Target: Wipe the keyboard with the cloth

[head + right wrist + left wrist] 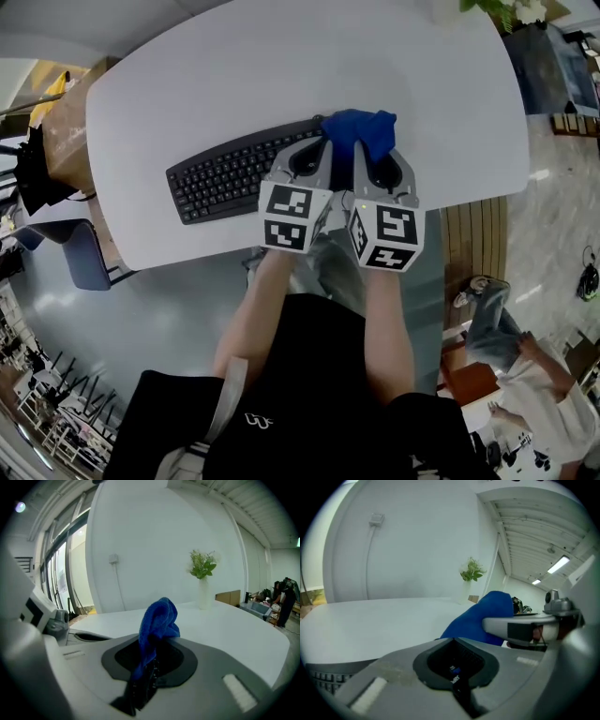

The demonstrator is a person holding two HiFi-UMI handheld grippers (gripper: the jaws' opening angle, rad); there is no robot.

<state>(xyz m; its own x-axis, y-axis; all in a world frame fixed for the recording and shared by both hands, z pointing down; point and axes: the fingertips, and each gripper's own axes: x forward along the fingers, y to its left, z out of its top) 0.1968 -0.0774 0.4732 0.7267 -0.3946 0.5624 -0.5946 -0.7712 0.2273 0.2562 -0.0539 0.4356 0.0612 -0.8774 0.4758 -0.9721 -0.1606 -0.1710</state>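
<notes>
Right end of keyboard (225,178) out of sight under cloth (361,131), left tongs (319,150), right tongs (377,161)

no lettering can be read, not even on the keyboard (234,173) keys.

Black plastic keyboard (230,173) on white oval table (281,66).
At its right end, blue fabric cloth (359,131) in the right gripper (366,156).

Grey left gripper (319,148), right gripper (151,660) — black-white marker cubes (292,217); black top (319,375).
</notes>
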